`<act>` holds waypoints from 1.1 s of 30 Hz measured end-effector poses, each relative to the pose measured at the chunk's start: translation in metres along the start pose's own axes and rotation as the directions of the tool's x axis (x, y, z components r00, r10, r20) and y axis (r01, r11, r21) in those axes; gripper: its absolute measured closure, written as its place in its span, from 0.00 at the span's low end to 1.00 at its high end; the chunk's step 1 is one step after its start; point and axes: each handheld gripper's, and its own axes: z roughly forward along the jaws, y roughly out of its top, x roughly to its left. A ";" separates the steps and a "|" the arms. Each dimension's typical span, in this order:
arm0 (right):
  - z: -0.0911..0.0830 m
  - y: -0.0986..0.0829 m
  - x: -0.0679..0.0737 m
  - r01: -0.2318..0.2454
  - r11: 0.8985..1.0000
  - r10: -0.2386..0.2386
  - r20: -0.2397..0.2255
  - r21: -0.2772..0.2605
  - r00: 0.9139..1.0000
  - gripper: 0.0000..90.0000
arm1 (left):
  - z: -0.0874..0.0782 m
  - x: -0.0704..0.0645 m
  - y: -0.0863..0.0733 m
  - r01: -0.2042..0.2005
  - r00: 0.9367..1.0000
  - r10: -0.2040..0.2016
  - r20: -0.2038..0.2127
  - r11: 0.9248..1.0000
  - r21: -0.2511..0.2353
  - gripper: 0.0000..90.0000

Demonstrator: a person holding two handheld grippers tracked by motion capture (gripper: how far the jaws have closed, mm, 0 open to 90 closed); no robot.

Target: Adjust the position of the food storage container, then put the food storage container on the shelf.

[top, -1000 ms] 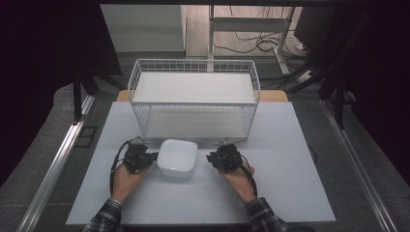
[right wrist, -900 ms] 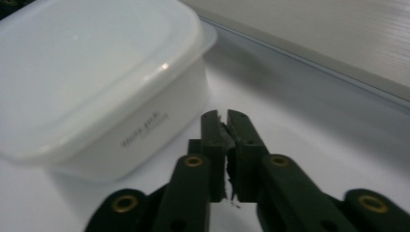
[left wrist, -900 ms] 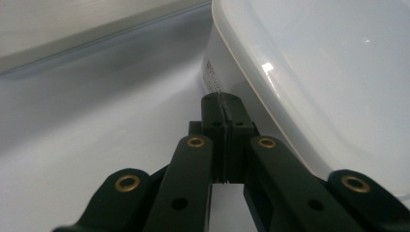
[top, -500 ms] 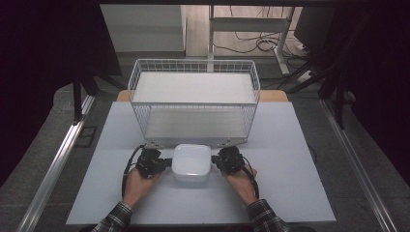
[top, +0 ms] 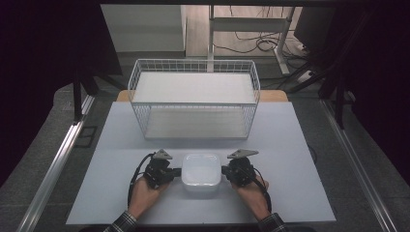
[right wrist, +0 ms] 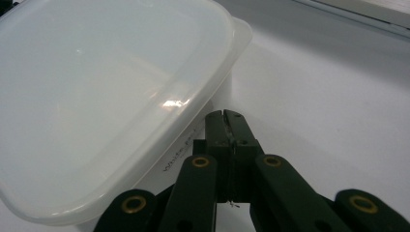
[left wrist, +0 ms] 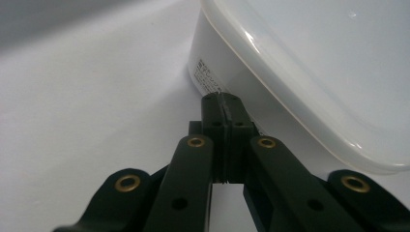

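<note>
Two grippers sit low on the pale table [top: 300,159], one at each side of a white lidded container [top: 201,172], near the front edge and well apart from the white wire basket [top: 193,99] further back. Left first: a hand [top: 145,193] in a plaid cuff holds the left gripper [top: 178,171], grey three-cornered plate on top, black cable looping round the wrist side. Its tips point right at the container's left wall. In the left gripper view the jaws are pressed flat together with nothing between them, tips [left wrist: 223,99] against or just beside the side wall under the lid rim, next to a small printed label; whether they actually touch is hard to tell. Centre: the container stands flat on the table, rounded-square, lid on, lid overhanging the body slightly. Right: the right gripper [top: 225,170] mirrors the left, held by the other hand [top: 254,191], tips pointing left at the container's right wall. In the right gripper view its jaws are likewise closed tight on nothing, tips [right wrist: 225,116] just below the lid rim, by printed lettering on the wall. Dark floor and metal rails flank the table.
</note>
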 end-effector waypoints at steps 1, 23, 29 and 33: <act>-0.001 -0.001 0.000 -0.003 1.000 0.003 0.000 0.003 1.000 0.99 | 0.000 0.000 0.000 0.003 1.000 -0.003 0.003 1.000 -0.002 1.00; -0.044 -0.026 -0.018 0.051 0.996 -0.052 -0.008 -0.079 0.999 0.26 | -0.044 -0.005 -0.035 -0.129 0.991 0.133 0.023 0.983 -0.127 0.15; -0.044 -0.028 -0.019 0.055 0.993 -0.055 0.003 -0.103 0.999 0.09 | -0.044 0.000 -0.037 -0.127 0.991 0.131 0.023 0.981 -0.145 0.07; -0.042 -0.029 -0.019 0.078 0.992 -0.077 0.014 -0.103 0.997 0.04 | -0.043 0.004 -0.038 -0.134 0.990 0.137 0.013 0.979 -0.156 0.04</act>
